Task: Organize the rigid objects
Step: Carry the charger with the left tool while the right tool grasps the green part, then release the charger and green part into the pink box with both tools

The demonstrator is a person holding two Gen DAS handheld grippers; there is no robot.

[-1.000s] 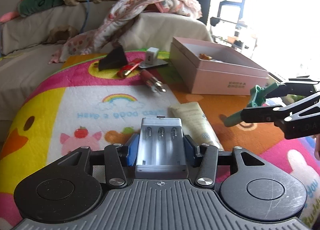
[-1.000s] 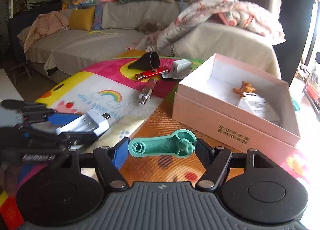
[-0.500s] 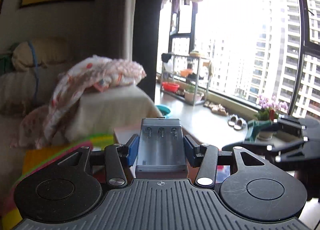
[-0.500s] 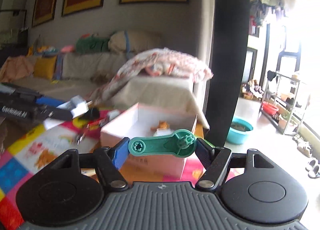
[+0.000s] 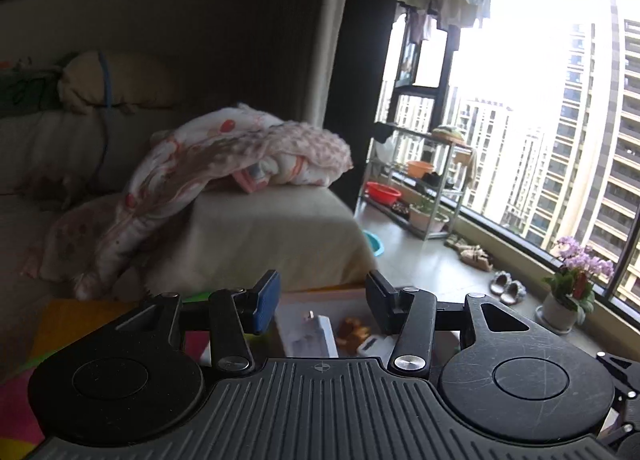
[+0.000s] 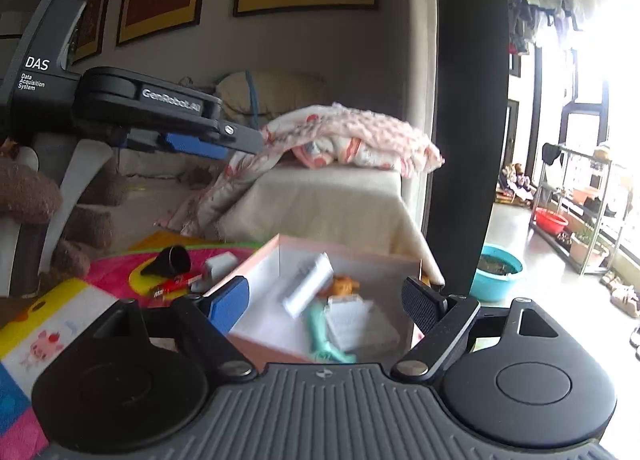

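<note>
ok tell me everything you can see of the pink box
The pink box is an open, lidless carton, pale pink outside and white inside, sitting on the colourful mat. Inside lie a grey battery charger, a teal plastic handle, a small orange toy and a white paper card. Both claws are open above it.

Floral blanket (image 5: 224,164) on sofa (image 5: 272,232)

matt cardboard box (image 6: 264,344), perhaps plastic charger (image 6: 308,290)

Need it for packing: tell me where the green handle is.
In the right wrist view, the green handle lies inside the pink box, near its front wall, beside the white charger.
</note>
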